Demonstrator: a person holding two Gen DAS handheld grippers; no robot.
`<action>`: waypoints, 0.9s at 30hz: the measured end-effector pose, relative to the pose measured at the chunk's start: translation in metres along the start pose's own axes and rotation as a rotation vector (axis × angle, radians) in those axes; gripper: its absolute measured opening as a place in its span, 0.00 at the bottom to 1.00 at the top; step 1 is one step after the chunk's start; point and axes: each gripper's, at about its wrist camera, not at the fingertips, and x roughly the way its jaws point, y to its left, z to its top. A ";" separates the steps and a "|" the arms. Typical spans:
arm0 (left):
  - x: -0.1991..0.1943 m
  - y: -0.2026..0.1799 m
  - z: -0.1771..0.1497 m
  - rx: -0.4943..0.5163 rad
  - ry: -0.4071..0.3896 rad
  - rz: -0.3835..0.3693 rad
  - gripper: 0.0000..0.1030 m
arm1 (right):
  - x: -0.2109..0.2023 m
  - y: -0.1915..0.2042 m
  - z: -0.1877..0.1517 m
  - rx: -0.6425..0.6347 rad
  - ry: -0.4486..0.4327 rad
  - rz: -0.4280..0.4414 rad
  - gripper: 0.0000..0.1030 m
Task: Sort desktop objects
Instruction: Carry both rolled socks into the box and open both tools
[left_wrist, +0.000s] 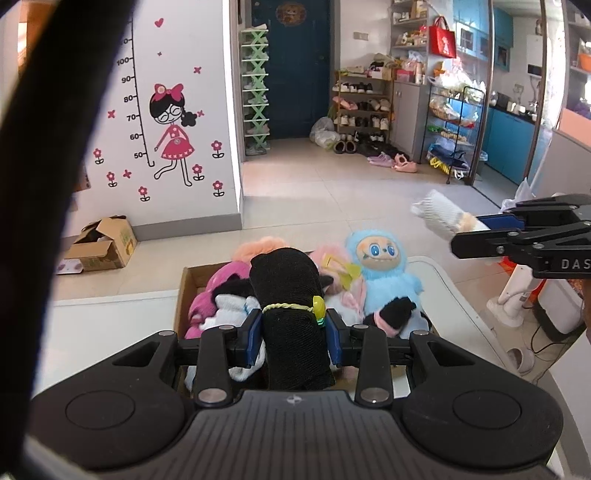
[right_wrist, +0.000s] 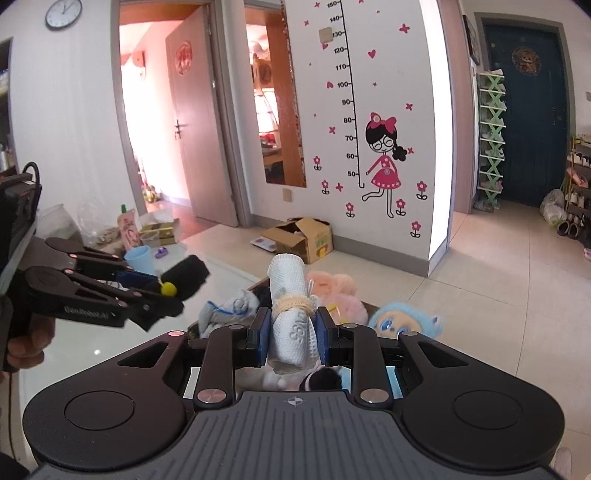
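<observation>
The left tongs (left_wrist: 294, 328) were clamped on a rolled black sock (left_wrist: 288, 295) bound with a yellow band, and the right tongs (right_wrist: 289, 332) were pinched tight on a rolled white sock (right_wrist: 291, 299), both held above the cardboard box (left_wrist: 192, 280) on the bench (left_wrist: 103, 325). Judging by this, sorting was barely begun: a blue plush doll (left_wrist: 384, 273), pink plush toys (left_wrist: 221, 291) and loose socks filled the box.

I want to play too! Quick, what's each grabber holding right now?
Left gripper: shut on the black sock roll tied with a yellow band.
Right gripper: shut on the white towel roll tied with a beige band.
</observation>
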 end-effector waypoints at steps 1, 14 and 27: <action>0.006 -0.001 0.000 0.000 0.002 -0.008 0.31 | 0.006 -0.001 0.002 -0.004 0.008 -0.002 0.30; 0.038 0.006 -0.006 -0.005 0.013 -0.071 0.31 | 0.065 -0.018 -0.009 -0.006 0.092 -0.017 0.30; 0.051 0.009 -0.019 -0.029 0.046 -0.079 0.33 | 0.109 -0.022 -0.029 -0.027 0.176 -0.030 0.30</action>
